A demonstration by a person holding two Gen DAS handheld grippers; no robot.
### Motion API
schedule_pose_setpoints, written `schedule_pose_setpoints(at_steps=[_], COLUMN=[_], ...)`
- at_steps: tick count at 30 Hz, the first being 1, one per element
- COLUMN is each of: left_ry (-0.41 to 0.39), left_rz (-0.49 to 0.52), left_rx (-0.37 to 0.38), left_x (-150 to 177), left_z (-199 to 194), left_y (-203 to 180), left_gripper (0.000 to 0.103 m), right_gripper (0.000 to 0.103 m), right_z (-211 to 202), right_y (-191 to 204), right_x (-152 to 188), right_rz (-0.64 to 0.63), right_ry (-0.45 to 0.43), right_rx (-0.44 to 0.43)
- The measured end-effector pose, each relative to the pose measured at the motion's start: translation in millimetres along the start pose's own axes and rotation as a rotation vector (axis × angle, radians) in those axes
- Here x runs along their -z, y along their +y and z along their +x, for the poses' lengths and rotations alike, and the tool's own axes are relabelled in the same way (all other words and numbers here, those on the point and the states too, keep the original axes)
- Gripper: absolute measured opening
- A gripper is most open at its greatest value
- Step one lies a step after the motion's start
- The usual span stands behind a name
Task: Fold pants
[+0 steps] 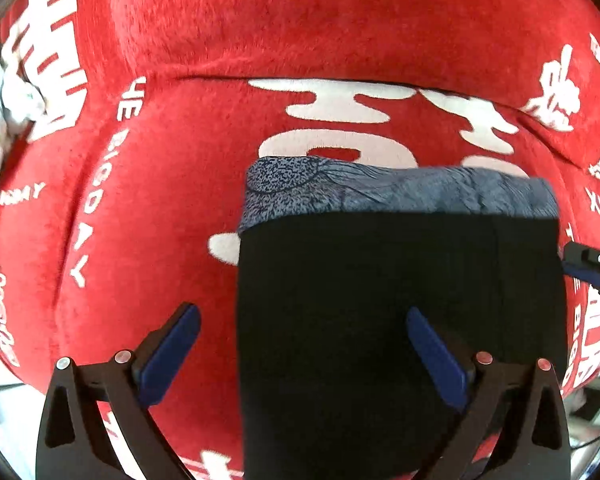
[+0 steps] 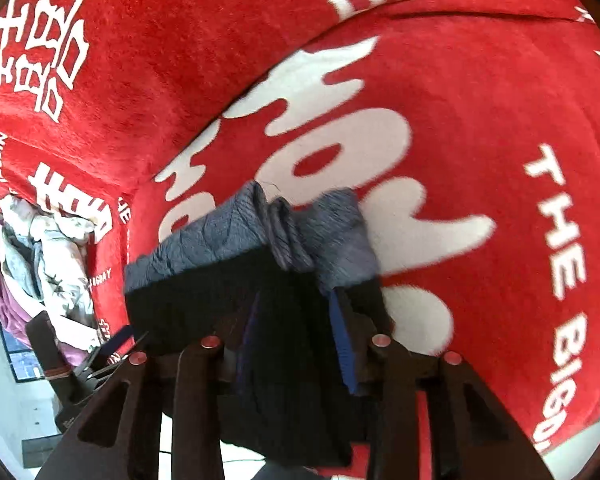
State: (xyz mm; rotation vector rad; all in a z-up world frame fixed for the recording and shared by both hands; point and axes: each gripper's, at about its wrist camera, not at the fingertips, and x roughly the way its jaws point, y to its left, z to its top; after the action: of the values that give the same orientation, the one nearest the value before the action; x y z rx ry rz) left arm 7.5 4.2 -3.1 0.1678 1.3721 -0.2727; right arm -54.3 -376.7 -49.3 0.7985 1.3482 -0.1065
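Observation:
The pants (image 1: 396, 304) are black with a grey inner lining (image 1: 396, 190) turned out at the far edge; they lie folded on a red sofa cover. My left gripper (image 1: 304, 320) is open, its left finger on the red cover and its right finger over the black cloth. In the right wrist view the pants (image 2: 204, 292) show the grey band with a bunched waistband (image 2: 288, 236). My right gripper (image 2: 296, 320) has its fingers close together with black cloth between them. The right gripper also shows at the right edge of the left wrist view (image 1: 592, 266).
The red plush sofa cover (image 1: 284, 20) with white lettering fills both views, with a seam between seat and backrest. A heap of other clothes (image 2: 40, 248) lies at the sofa's left end. Pale floor (image 2: 4, 380) shows below it.

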Motion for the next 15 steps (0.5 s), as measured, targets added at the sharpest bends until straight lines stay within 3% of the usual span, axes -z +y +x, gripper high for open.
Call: schedule_pose_setpoints(at_steps=[1,7,13,15], left_ry=[0.0,0.027,0.024,0.016], left_rz=[0.006,0.037,0.023,0.012], left_rx=[0.01,0.023,0.059,0.068], left_x=[2,26,48,55], left_z=[-6,-41,-81,-92], left_y=[0,-13,-23,-27], left_gripper=[0.103,0.103,0.103,0.103], right_gripper=[0.049,0.062,0.068,0.075], right_z=[-6,-41,-62,-65], right_y=[-1,0,8,13], right_x=[4,41,77,83], right_rz=[0.001,-0.016,-0.005,-0.013], right_ry=[0.002,0.012,0.023,0.026], right_rx=[0.015,0.088,0.095,0.085])
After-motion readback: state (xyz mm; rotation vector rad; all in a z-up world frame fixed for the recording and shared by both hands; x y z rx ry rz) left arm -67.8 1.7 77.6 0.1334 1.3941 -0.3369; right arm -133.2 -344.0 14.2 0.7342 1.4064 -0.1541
